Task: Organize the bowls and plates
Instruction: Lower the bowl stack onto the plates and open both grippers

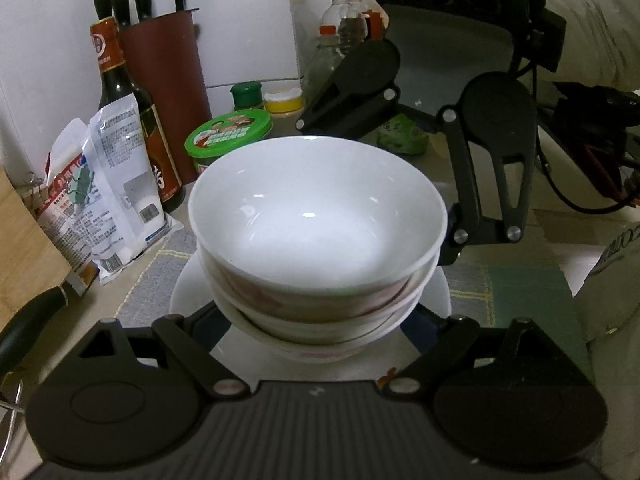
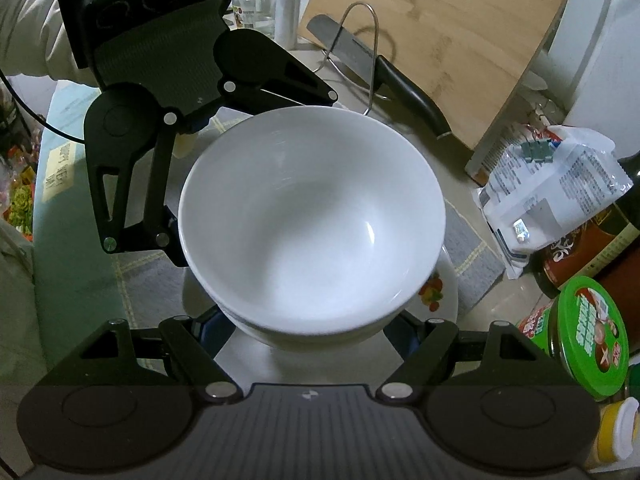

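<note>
A stack of white bowls (image 1: pixel 316 220) (image 2: pixel 312 216) sits on a white plate (image 1: pixel 188 288) (image 2: pixel 444 288) printed with fruit, over a grey checked mat (image 1: pixel 152 280). My left gripper (image 1: pixel 318 320) reaches in from the near side in the left wrist view. Its fingers close against the sides of the lowest bowl, and the tips are hidden under the rims. My right gripper (image 2: pixel 316 320) clamps the same stack from the opposite side. Each gripper shows in the other's view, the right gripper (image 1: pixel 378 190) and the left gripper (image 2: pixel 256 176).
A knife block (image 1: pixel 168 80), a dark sauce bottle (image 1: pixel 120 92), a green-lidded tub (image 1: pixel 228 136) and white packets (image 1: pixel 100 200) crowd the counter beside the mat. A wooden cutting board (image 2: pixel 440 40) and a cleaver (image 2: pixel 360 60) lean nearby. A person's sleeve (image 1: pixel 592 32) is behind the right gripper.
</note>
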### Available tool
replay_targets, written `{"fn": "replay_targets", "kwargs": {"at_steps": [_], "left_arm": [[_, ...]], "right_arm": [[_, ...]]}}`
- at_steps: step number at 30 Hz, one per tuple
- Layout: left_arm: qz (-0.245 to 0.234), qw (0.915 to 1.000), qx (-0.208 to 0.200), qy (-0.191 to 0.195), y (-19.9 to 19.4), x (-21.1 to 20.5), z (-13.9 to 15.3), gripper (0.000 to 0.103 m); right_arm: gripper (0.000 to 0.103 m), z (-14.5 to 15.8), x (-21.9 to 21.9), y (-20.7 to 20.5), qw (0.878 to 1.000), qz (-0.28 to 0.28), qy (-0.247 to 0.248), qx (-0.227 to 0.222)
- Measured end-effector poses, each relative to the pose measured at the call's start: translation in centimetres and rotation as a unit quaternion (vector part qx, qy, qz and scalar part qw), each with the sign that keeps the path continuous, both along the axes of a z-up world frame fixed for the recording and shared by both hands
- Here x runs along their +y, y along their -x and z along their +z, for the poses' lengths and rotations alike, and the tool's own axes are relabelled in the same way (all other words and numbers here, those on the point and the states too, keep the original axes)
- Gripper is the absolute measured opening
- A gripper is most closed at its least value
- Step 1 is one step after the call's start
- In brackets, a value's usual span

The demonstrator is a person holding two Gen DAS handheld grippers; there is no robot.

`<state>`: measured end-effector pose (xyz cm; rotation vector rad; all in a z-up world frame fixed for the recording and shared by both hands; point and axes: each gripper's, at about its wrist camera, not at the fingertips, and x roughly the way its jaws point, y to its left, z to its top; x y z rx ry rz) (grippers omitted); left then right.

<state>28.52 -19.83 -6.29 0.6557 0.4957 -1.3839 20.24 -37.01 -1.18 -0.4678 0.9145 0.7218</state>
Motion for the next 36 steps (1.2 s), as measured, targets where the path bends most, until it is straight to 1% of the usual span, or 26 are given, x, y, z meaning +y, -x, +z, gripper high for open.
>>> {"fn": "replay_targets", "kwargs": {"at_steps": [13,24,26,27,28,30,31,32,36], "left_arm": [[0.004,0.9999,0.010,-0.006,-0.7,-0.6,-0.6,0.090],[0.005,0.9998,0.014,-0.009,-0.9,-0.6,-0.6,0.090],[0.011,0.9998,0.016,-0.009,-0.9,-0.6,-0.7,0.091],[0.015,0.9996,0.021,-0.008,-1.0,-0.5,-0.7,0.091],[0.015,0.9996,0.022,-0.005,-1.0,-0.4,-0.7,0.092],[0.016,0.9998,0.014,0.004,-0.7,0.0,-0.5,0.096],[0.016,0.9998,0.006,0.008,-0.4,0.2,-0.4,0.100],[0.017,0.9998,-0.003,0.012,-0.2,0.5,-0.3,0.101],[0.036,0.9992,-0.017,0.011,0.3,1.2,-0.2,0.102]], "right_arm": [[0.083,-0.7,-0.2,-0.9,1.000,0.002,0.008,0.009],[0.083,-0.6,0.2,-0.9,1.000,0.003,0.011,0.009],[0.085,-0.5,0.2,-0.9,1.000,0.001,0.014,0.005],[0.090,-0.5,0.3,-0.9,1.000,0.000,0.015,0.001],[0.097,-0.3,0.2,-0.8,1.000,-0.002,0.012,-0.001],[0.101,-0.1,0.1,-0.8,1.000,-0.005,0.002,0.000],[0.101,-0.1,0.1,-0.8,1.000,-0.006,0.000,0.001],[0.101,-0.1,0.1,-0.7,1.000,-0.006,0.004,0.000],[0.101,-0.1,0.2,-0.4,1.000,-0.009,0.008,-0.003]]}}
